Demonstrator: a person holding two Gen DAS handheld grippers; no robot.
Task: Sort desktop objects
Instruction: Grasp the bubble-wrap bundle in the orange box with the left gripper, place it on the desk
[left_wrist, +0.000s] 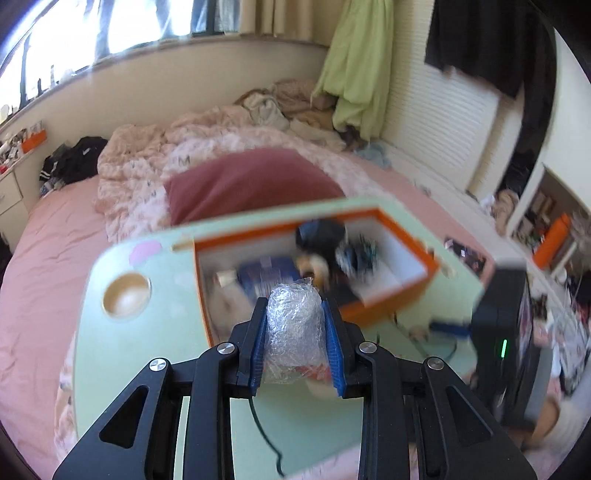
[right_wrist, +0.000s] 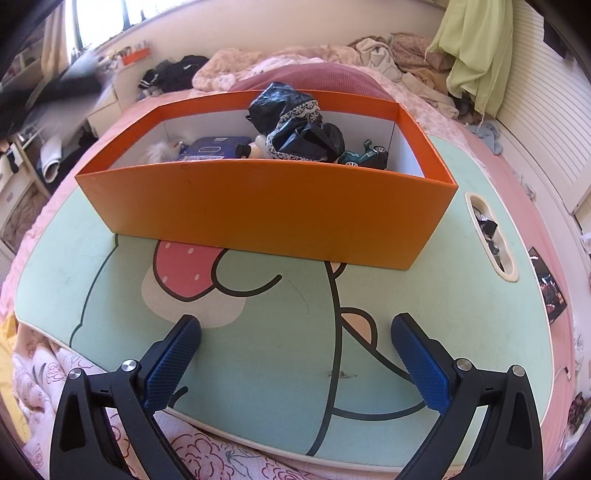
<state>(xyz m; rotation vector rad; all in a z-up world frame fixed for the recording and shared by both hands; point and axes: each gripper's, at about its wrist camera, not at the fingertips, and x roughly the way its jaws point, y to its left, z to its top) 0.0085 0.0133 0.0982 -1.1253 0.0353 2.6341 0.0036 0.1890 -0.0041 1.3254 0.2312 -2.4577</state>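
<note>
The left gripper (left_wrist: 294, 309) holds a plastic-wrapped bundle (left_wrist: 293, 328) in its jaws above the blurred orange box (left_wrist: 388, 299), while the right gripper (right_wrist: 295, 325) hovers over the desk (right_wrist: 480, 332), jaws wide and empty.

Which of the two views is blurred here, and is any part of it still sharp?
Left wrist view: motion-smeared orange box and table; the left gripper and its plastic-wrapped bundle stay sharp. Right wrist view: crisp, except a dark smear at the upper left; fisheye bends the table edge; window overexposed.
</note>
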